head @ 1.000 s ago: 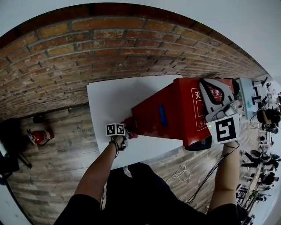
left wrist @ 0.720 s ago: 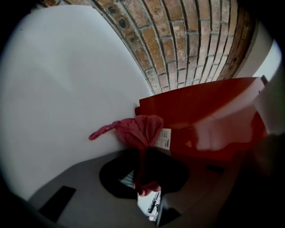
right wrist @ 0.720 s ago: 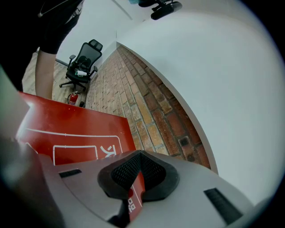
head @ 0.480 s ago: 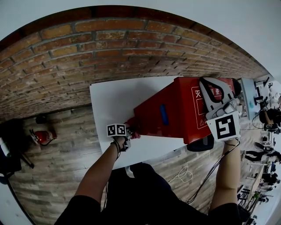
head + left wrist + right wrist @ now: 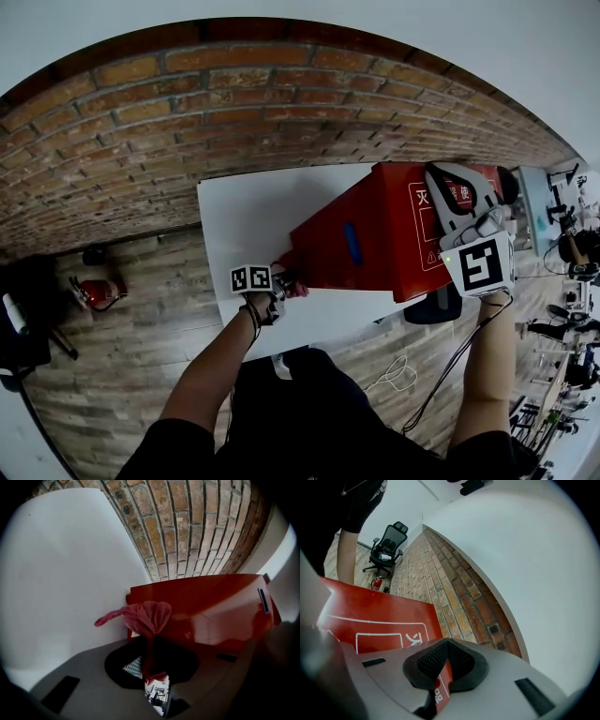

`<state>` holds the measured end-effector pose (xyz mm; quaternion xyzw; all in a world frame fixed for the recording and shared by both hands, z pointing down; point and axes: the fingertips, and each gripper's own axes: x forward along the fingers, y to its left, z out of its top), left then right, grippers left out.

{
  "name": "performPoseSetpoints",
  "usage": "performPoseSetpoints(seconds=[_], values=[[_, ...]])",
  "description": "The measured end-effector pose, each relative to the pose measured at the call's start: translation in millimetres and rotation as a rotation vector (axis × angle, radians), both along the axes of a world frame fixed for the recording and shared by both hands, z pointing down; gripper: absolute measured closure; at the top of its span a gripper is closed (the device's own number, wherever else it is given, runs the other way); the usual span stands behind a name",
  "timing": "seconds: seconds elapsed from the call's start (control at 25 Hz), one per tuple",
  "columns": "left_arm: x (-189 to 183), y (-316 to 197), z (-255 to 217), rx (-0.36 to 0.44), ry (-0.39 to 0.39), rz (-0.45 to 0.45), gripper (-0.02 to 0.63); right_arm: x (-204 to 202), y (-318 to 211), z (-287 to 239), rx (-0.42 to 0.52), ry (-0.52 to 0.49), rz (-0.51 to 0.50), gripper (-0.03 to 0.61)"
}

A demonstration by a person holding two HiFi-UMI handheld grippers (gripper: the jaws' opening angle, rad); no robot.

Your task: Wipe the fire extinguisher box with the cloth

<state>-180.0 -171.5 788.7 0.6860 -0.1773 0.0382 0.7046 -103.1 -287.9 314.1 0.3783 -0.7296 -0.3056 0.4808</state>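
The red fire extinguisher box (image 5: 375, 239) lies on a white table (image 5: 248, 206) against a brick wall. My left gripper (image 5: 284, 281) is at the box's near left corner, shut on a pink cloth (image 5: 300, 291). In the left gripper view the cloth (image 5: 147, 616) bunches out from the gripper (image 5: 151, 670) and touches the box's end face (image 5: 211, 606). My right gripper (image 5: 448, 192) is on the box's right end. There its jaws (image 5: 440, 679) are clamped on the thin red edge of the box (image 5: 370, 616).
The brick wall (image 5: 234, 103) runs close behind the table. A small red extinguisher (image 5: 94, 291) stands on the wooden floor at the left. A black seat (image 5: 436, 305) sits below the table's right end. An office chair (image 5: 389, 543) stands further along the wall.
My left gripper has risen a little along the box's end with the cloth still in it. The right gripper has kept its hold and place.
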Motion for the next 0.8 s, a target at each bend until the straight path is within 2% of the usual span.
performPoseSetpoints(seconds=[0.8], values=[[-1, -4, -68, -0.034, 0.165, -0.056, 0.52, -1, 0, 0, 0.0, -0.004, 0.001, 0.56]])
